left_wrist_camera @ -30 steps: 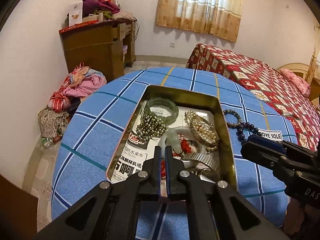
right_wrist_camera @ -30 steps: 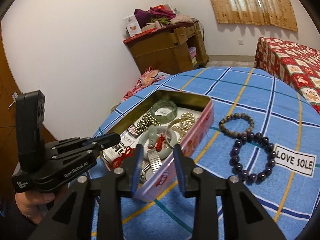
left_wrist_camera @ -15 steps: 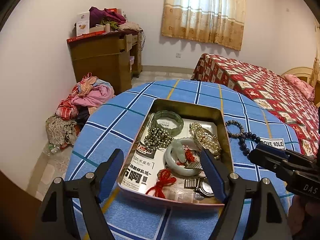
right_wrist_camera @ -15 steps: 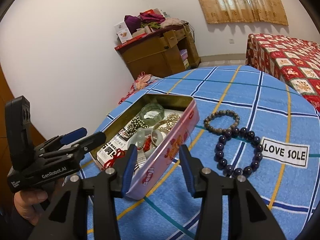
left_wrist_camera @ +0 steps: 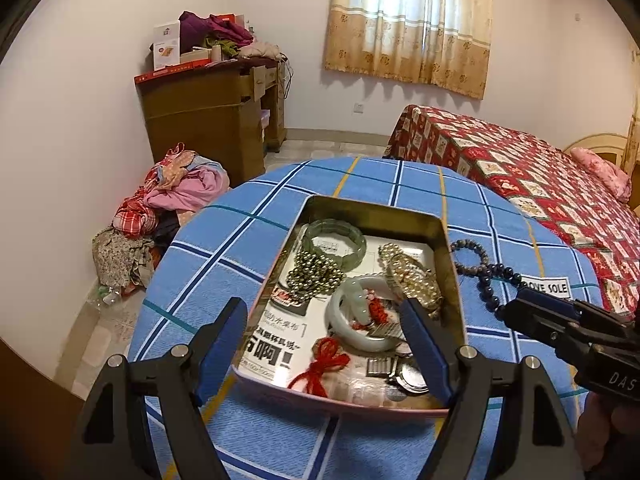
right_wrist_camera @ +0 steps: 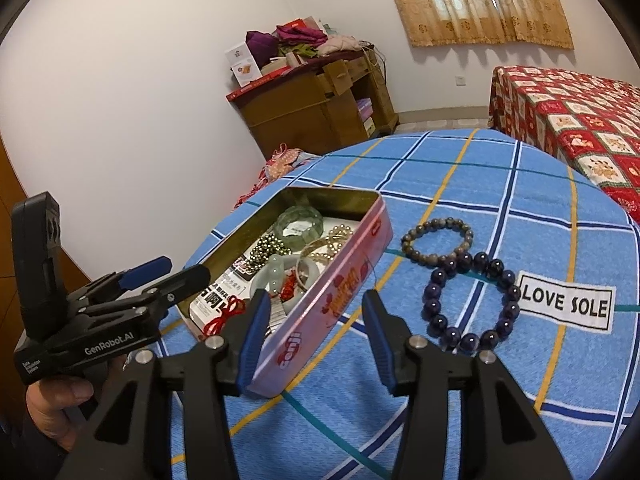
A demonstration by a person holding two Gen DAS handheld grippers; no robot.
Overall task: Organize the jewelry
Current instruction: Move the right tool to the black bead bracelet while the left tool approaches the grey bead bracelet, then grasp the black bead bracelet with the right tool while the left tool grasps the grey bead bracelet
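I hold both sets of fingers spread wide and empty: left gripper (left_wrist_camera: 323,344) at the tin (left_wrist_camera: 376,210) near rim, lower centre. The right gripper (right_wrist_camera: 314,338) straddles its long pink wall, which runs toward upper centre; two bead bracelets (right_wrist_camera: 468,280) lie on open counter (right_wrist_camera: 500,184) right of it.

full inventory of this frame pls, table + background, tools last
tin box: 1, pink outside, gold inside, open on table
green bangle: 1, far end of tin
metallic bead strand: 1, silvery gold, in tin
white jade bangle: 1, pale, mid tin
red knotted cord: 1, near end of tin
gold bracelet: 1, right side of tin
watch: 1, silver, near right corner of tin
brown bead bracelet: 1, on cloth right of tin
dark purple bead bracelet: 1, touching the brown one
tablecloth: 1, blue plaid
dresser: 1, brown, by wall
clothes pile: 1, mixed colours, on floor
bed: 1, red patterned cover
curtain: 1, tan
left tool: open, over tin
right tool: open, over tin's side
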